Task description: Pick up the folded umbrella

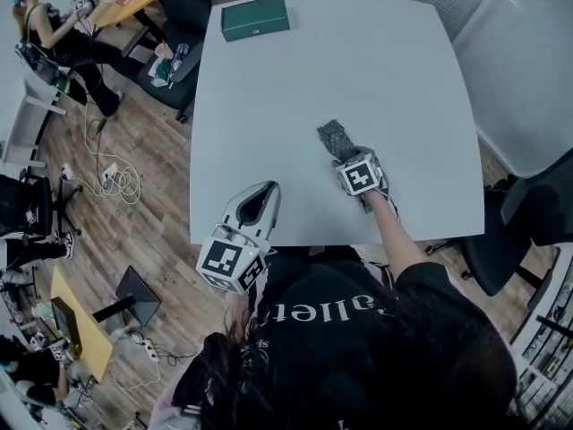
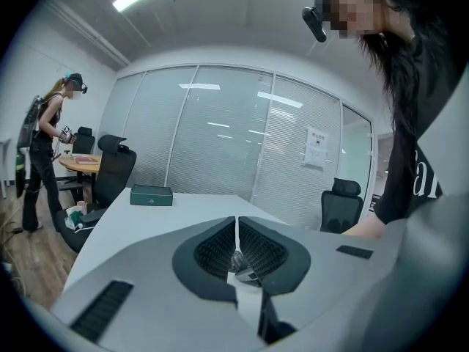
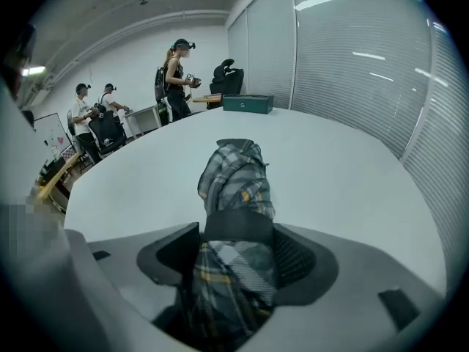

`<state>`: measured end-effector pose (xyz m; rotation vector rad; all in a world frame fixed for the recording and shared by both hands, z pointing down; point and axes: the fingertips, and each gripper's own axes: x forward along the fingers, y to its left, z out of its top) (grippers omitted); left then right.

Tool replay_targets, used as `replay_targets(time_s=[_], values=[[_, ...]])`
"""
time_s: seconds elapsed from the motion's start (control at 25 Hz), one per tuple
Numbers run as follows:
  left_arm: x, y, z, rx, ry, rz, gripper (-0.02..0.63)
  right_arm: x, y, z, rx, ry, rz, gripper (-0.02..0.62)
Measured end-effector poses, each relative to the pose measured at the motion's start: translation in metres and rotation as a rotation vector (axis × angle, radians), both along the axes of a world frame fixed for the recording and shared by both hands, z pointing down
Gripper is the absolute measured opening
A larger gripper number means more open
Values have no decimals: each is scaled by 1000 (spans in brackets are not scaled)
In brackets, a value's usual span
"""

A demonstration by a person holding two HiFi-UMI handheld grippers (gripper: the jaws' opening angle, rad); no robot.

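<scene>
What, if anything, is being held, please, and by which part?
Nothing held: the right gripper stands open around the folded umbrella; the left gripper is shut.

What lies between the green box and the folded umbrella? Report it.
Only bare table, shown in the head view, between the green box and the folded umbrella.

Umbrella (image 3: 233, 178) — grey plaid w/ yellow; box (image 1: 255, 17) dk green.

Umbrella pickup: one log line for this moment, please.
right gripper: open, jaws astride folded umbrella, not clamped | folded umbrella: lying on table | left gripper: shut, empty
</scene>
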<state>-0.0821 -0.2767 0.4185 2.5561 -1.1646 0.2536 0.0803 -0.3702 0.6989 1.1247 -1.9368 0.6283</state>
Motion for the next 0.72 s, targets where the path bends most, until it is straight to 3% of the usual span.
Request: replay_targets(time_s=[0.32, 0.52, 0.72], values=[[-10, -8, 4, -5, 13, -8, 29, 6, -2, 2, -16, -60, 17, 288], [-13, -11, 5, 2, 17, -15, 29, 13, -6, 1, -50, -90, 63, 247], [-12, -8, 0, 9, 23, -18, 29, 16, -2, -6, -117, -239, 201, 235]])
